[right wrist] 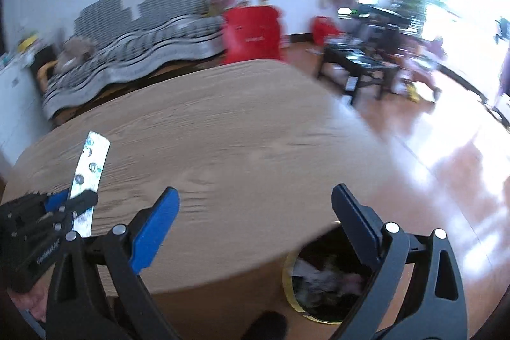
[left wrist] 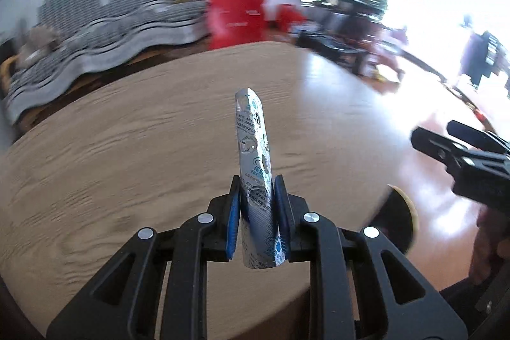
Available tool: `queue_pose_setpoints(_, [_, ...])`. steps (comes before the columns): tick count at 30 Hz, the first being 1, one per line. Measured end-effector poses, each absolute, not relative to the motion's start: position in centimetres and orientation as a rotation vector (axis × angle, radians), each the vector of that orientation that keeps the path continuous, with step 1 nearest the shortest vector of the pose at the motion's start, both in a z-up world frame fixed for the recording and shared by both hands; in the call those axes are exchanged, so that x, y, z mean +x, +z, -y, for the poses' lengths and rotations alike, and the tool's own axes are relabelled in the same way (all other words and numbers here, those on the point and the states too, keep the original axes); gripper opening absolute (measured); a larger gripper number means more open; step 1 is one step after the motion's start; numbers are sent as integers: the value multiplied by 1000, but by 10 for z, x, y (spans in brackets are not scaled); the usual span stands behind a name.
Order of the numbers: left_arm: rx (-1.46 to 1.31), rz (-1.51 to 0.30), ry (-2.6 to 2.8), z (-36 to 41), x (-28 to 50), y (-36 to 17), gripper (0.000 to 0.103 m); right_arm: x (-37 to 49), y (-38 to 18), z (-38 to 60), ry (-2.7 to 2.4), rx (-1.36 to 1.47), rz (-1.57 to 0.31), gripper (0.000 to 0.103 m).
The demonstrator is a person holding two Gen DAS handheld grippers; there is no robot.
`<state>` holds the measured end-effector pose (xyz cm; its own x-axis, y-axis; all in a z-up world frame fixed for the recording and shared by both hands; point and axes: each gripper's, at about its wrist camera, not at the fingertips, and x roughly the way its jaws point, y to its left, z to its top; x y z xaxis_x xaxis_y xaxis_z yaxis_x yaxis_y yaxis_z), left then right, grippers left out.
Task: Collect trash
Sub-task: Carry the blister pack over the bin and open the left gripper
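Note:
My left gripper is shut on a silver blister pack with blue print, held upright above the round wooden table. The pack and the left gripper also show at the left of the right wrist view. My right gripper is open and empty over the table's near right edge. Below it, beside the table, stands a trash bin with a yellow rim and paper scraps inside. The right gripper shows at the right of the left wrist view.
A sofa with a striped grey cover stands behind the table. Red bags sit on the floor by the wall. A dark low table stands at the right on the glossy wooden floor.

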<state>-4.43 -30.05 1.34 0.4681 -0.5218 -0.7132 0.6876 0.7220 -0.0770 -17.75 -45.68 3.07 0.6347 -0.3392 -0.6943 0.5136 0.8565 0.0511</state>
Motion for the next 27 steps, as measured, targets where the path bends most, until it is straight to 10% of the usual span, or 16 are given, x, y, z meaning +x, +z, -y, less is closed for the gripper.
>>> queue_pose_setpoints(27, [404, -936, -1220, 505, -162, -80, 29, -322, 7, 588, -796, 504, -721, 93])
